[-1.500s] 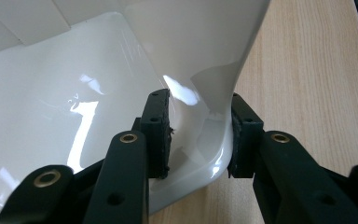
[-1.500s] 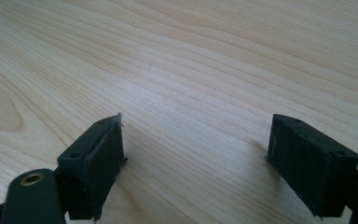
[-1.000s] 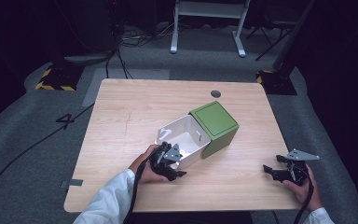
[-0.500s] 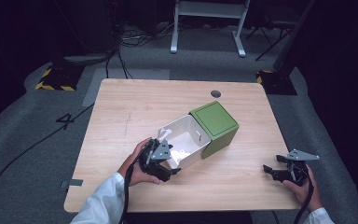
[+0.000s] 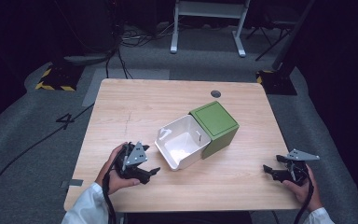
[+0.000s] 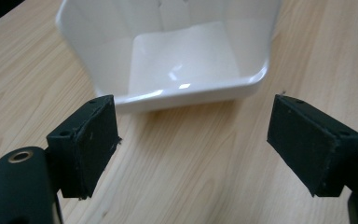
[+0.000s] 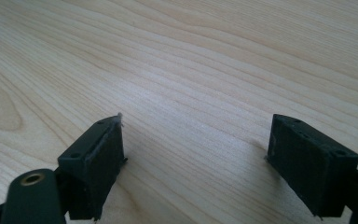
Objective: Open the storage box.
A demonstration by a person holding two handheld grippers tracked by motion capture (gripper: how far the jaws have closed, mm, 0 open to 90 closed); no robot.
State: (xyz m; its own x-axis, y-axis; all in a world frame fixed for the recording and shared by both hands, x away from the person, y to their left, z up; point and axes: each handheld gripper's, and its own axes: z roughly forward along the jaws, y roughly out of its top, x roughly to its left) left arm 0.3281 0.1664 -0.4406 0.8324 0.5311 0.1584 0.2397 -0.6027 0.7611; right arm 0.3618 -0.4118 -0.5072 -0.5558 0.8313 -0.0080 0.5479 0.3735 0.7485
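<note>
The glossy white plastic tray (image 5: 182, 148) apparently sits drawn from its green box sleeve (image 5: 216, 127), both grippers (image 5: 142, 171) (image 5: 274, 171) wide-jawed and empty.

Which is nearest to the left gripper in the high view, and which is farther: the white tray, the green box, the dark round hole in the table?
From the left gripper:
1. White tray, just right of its jaws.
2. Green box, behind the tray, touching it.
3. Dark round hole, near the far edge of the table.
</note>
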